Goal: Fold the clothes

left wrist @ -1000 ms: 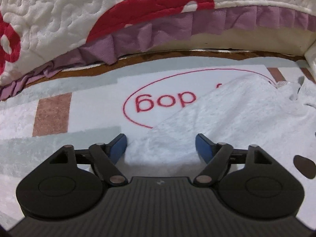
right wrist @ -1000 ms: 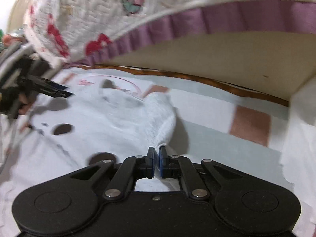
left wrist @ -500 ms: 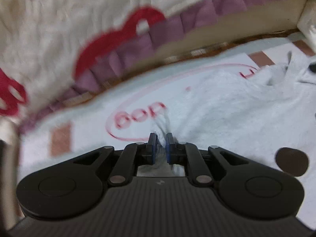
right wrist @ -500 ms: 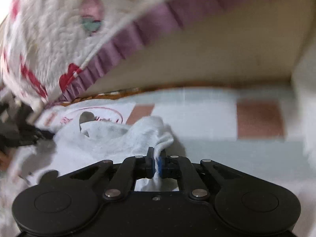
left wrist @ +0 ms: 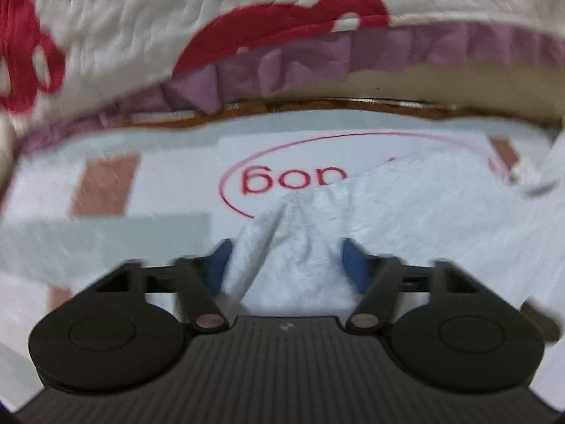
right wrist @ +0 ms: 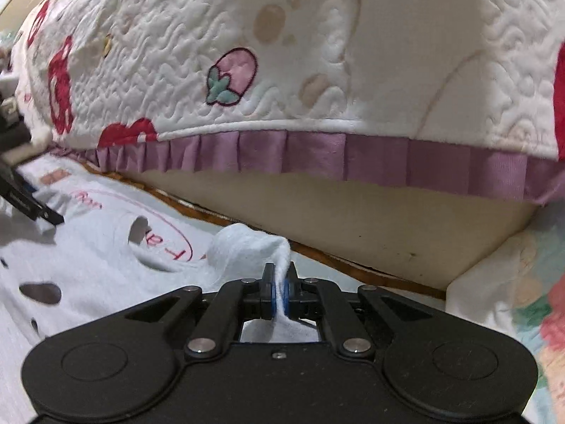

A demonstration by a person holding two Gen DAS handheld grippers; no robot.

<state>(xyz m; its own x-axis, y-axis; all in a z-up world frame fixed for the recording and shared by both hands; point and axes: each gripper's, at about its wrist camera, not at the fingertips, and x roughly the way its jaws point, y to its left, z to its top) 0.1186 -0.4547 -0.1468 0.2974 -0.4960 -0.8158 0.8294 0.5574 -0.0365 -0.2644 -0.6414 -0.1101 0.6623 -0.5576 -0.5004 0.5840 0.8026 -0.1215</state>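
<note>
Two grippers on one fuzzy white garment (left wrist: 406, 219) lying on the printed mat (left wrist: 106, 233): left gripper (left wrist: 286, 265) jaws wide open around a bunched fold, right gripper (right wrist: 279, 291) pinching an edge tight. Quilted bedspread (right wrist: 317, 53) with purple ruffle hangs right behind.

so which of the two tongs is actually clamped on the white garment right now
The right tongs: its blue pads are shut on a pinched ridge of the white garment. The left tongs stand wide open, with cloth bunched loosely between the fingers.

— Any lettering legible?
— Red letters reading "6op", seen upside down, inside a red oval (left wrist: 317, 176) printed on the white mat (left wrist: 169, 176); the rest is covered by cloth.
</note>
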